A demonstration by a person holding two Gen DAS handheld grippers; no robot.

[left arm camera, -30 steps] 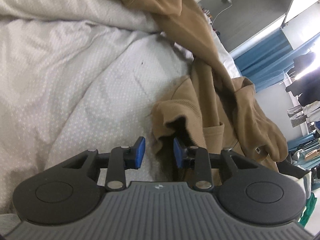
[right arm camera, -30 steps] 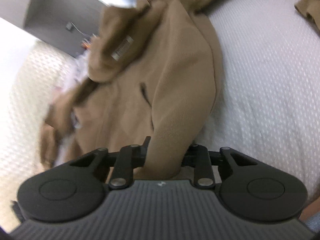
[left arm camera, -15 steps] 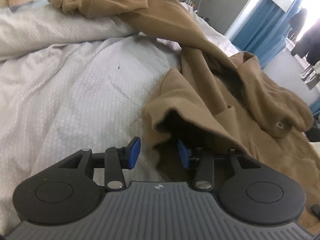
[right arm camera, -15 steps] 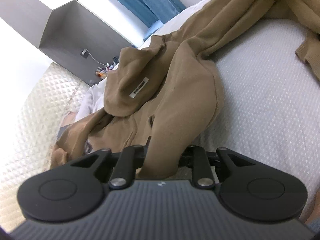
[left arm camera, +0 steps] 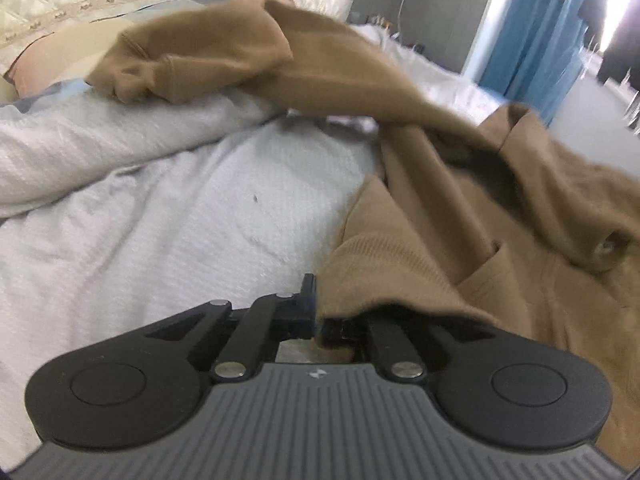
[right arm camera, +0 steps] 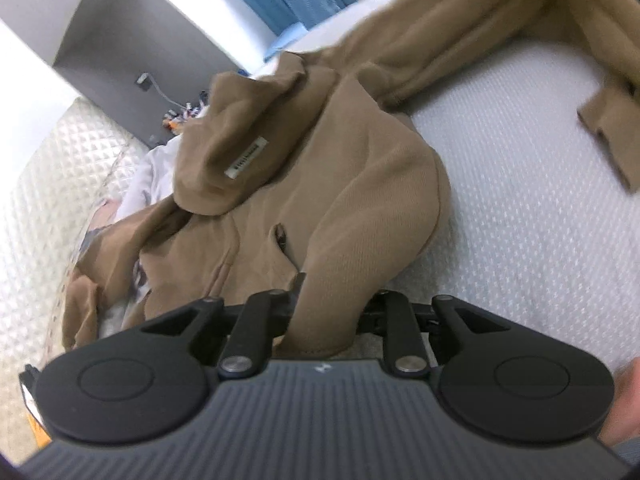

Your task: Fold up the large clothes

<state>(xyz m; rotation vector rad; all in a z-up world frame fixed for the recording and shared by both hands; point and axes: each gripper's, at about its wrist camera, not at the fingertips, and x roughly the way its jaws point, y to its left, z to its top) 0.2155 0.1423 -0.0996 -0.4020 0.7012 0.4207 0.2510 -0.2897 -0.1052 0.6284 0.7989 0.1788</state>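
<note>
Two claws now have hold of the same big brown hoodie (left arm camera: 460,208), which lies crumpled on the white bed (left arm camera: 160,216). The left claw (left arm camera: 316,320) was open a moment ago, with the ribbed bottom edge of the hoodie just in front of it. Its jaws have just snapped shut, and the ribbed edge (left arm camera: 384,264) is now pinched between them. The right claw (right arm camera: 328,320) is closed on a thick fold of the hoodie (right arm camera: 320,184), as it was before, and it has not let go. Its pads are hidden under the cloth, so which part it grips is hard to tell; it may be a side or a sleeve. One sleeve (left arm camera: 192,68) is flung far up the bed near the pillow (left arm camera: 48,64). With both claws gripping, the hoodie looks ready to be lifted and spread flat. No fold has been made yet.
</note>
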